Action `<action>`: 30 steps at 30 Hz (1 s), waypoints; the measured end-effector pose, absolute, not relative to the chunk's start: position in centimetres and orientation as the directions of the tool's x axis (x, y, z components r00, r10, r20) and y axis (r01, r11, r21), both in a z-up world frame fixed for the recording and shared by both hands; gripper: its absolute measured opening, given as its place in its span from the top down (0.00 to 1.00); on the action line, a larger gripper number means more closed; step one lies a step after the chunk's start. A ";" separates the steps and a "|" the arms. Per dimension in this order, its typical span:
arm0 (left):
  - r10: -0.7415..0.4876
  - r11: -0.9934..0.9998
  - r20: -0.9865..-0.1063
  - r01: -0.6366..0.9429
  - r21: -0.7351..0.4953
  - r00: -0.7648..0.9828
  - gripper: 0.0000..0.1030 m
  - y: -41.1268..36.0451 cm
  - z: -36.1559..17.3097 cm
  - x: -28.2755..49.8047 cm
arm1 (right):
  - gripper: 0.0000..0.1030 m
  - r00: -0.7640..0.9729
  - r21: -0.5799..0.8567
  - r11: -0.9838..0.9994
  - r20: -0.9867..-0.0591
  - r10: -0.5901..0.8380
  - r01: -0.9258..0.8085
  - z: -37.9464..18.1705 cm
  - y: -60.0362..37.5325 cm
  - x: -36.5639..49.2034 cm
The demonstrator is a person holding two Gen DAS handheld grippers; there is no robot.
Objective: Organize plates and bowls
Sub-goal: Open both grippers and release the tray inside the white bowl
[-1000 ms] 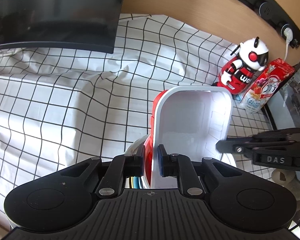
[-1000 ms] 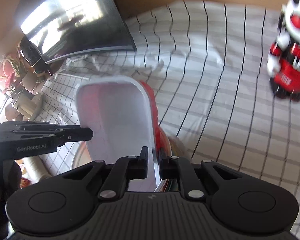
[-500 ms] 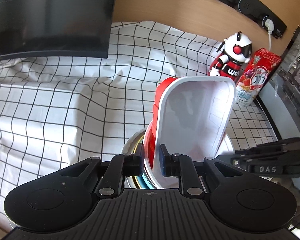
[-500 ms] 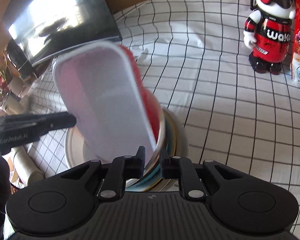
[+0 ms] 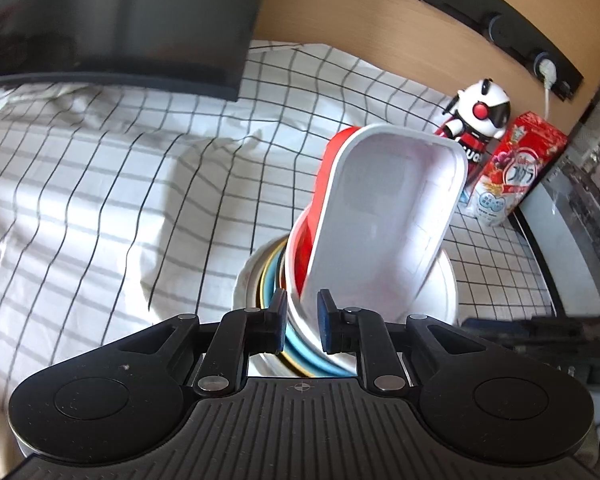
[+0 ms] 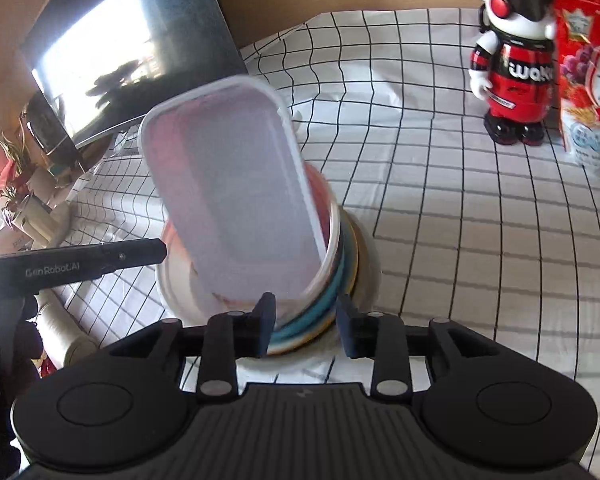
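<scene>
Change: your right gripper (image 6: 305,326) is opening, freeing the white tray (image 6: 236,188) over the bowl stack (image 6: 342,276).
Left gripper (image 5: 302,326): clamps the tray's rim at 6 o'clock.
Meaning: tray nearly stacked.

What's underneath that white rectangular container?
The white container leans on a red dish inside a round white bowl, nested over blue and yellow plates. Their centres and the cloth beneath are hidden.
</scene>
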State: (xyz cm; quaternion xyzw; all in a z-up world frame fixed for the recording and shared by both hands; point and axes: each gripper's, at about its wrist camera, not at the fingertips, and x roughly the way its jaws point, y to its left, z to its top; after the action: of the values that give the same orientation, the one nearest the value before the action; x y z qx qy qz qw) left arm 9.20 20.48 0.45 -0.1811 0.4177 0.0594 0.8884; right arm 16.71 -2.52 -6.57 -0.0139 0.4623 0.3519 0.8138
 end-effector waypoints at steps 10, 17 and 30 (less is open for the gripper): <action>0.037 0.890 -0.759 -0.367 -0.271 0.650 0.83 18.2 -0.3 6.1 | 0.67 0.300 0.322 0.705 -0.737 0.606 -0.632 -8.0 -3.1 14.5; 0.014 0.882 -0.686 -0.333 -0.334 0.727 0.84 15.3 -0.6 1.7 | 0.58 0.420 0.234 0.753 -0.711 0.565 -0.616 -8.3 -4.6 11.0; 0.075 0.933 -0.664 -0.288 -0.217 0.744 0.86 11.8 0.9 -1.7 | 0.29 0.543 0.203 0.813 -0.653 0.528 -0.546 -5.8 -6.6 5.1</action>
State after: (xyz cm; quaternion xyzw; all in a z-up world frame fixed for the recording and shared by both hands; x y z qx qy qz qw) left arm -1.74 11.83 0.87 -0.1547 0.3440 0.0985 0.9209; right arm 5.09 -6.55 -5.82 -0.0123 0.3676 0.3057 0.8782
